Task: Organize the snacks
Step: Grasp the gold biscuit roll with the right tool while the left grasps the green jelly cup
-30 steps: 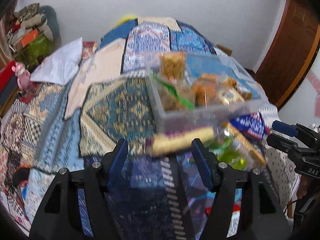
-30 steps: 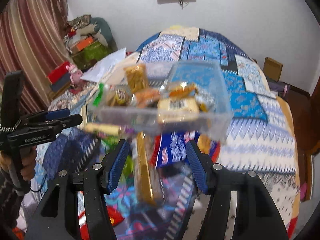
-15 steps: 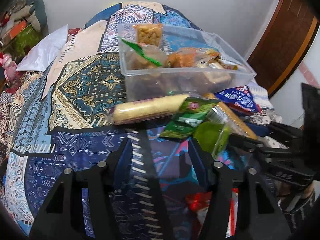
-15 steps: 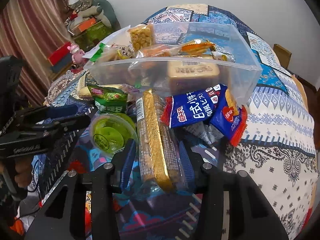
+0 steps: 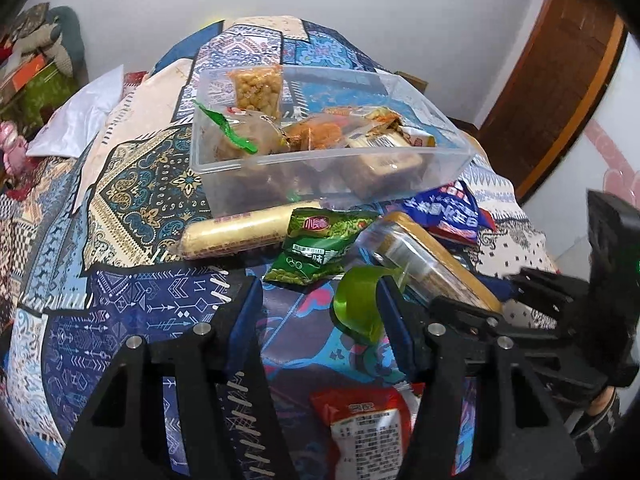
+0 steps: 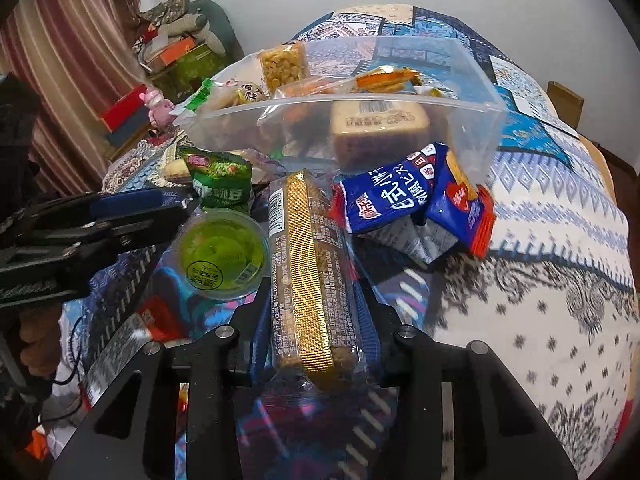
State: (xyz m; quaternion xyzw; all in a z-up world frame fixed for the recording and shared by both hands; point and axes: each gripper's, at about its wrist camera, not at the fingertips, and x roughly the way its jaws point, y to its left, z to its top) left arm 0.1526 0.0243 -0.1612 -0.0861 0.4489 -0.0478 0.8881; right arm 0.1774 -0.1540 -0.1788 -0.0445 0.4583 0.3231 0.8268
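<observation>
Right tongs (image 6: 316, 320) are closed on my long gold-edged clear-wrapped biscuit pack (image 6: 310, 276), pinching its near end; the pack runs toward 12 o'clock over the patterned bedspread (image 6: 560, 240). Left tongs (image 5: 320, 312) stand wide apart and hold nothing, above the bed with the round green jelly cup (image 5: 358, 308) touching the inside of the finger at 3 o'clock.

At 12 o'clock sits the clear rectangular plastic tub (image 6: 472, 136), partly filled with wrapped snacks, a puffed yellow block standing upright at its far wall.

My right view shows the cup's printed lid (image 6: 222, 252) and two blue-and-red cracker packets (image 6: 400, 204) at 1 o'clock against the tub; in the left view they are mostly hidden behind the biscuit pack (image 5: 432, 256). Only the left view shows the whole long pale yellow tube-shaped snack roll (image 5: 236, 236), beside the green pea packet (image 5: 320, 244), and a red packet (image 5: 364, 432) at 6 o'clock.
</observation>
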